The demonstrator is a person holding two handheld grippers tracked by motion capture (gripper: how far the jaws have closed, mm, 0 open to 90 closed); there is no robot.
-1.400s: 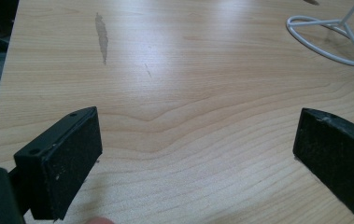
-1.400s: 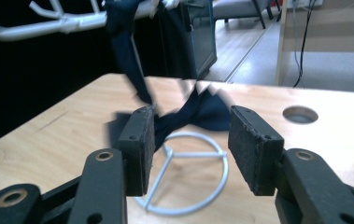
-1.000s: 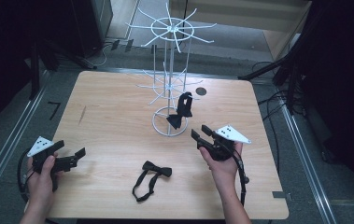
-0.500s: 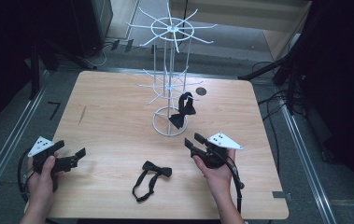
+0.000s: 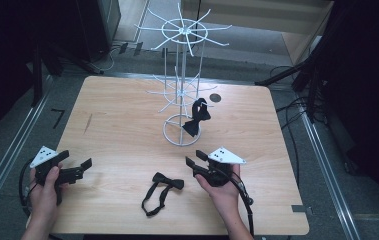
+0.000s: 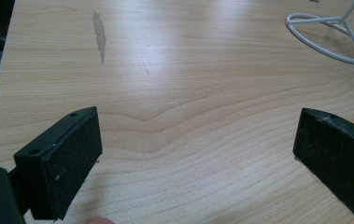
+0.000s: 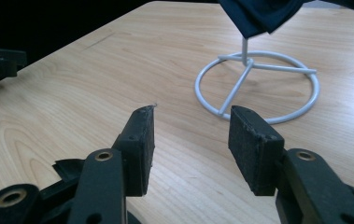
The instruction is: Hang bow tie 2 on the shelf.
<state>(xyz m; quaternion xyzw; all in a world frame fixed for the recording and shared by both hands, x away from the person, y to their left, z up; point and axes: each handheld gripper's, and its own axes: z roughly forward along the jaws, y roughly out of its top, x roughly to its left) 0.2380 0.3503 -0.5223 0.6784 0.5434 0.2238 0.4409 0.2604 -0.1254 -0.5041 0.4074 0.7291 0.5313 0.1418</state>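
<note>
A white wire rack (image 5: pixel 181 80) stands mid-table on a ring base (image 5: pixel 179 132). One black bow tie (image 5: pixel 197 117) hangs from a lower arm of the rack. A second black bow tie (image 5: pixel 162 189) lies flat near the front edge with its strap looped. My right gripper (image 5: pixel 195 159) hovers just right of that lying tie, in front of the rack base, open with nothing between its pads (image 7: pixel 142 149). The right gripper view shows the base (image 7: pixel 258 84) and the hanging tie (image 7: pixel 258 14) ahead. My left gripper (image 5: pixel 76 161) rests at the front left, wide open over bare wood (image 6: pixel 198 144).
The wooden table (image 5: pixel 117 115) has a grey streak (image 6: pixel 100 35) on its left part and a small dark round spot (image 5: pixel 215 98) behind the rack. Cables and dark stands lie on the floor beyond the far and right edges.
My right gripper has drawn back from the hanging bow tie toward the front edge and to the left, a little lower. The hanging tie has shifted on its arm. The left gripper has stayed put.
</note>
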